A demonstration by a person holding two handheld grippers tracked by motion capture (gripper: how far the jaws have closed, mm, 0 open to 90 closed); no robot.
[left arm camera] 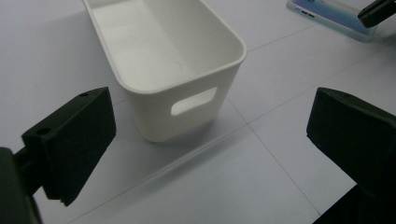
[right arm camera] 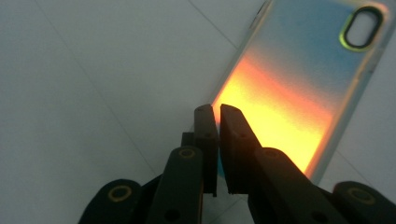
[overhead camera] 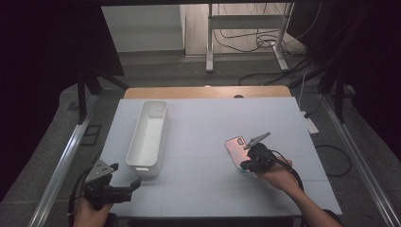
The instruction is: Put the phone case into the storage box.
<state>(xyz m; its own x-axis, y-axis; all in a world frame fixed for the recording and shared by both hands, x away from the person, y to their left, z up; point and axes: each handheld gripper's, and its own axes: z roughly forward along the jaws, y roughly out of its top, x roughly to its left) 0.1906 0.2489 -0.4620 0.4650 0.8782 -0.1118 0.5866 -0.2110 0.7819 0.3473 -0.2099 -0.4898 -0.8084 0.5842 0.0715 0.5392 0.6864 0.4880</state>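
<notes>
The right gripper (right arm camera: 217, 116) has its jaws almost together, a thin gap between them, nipping the near edge of the iridescent phone case (right arm camera: 299, 84), which lies flat on the white table (overhead camera: 203, 142) and stretches away beyond the tips. The left gripper (left arm camera: 210, 135) holds its jaws spread wide with nothing between them; the white bin (left arm camera: 168, 51) stands just beyond its tips.

High view overlooks table (overhead camera: 208, 142); 2 gripper views sit close above it
</notes>
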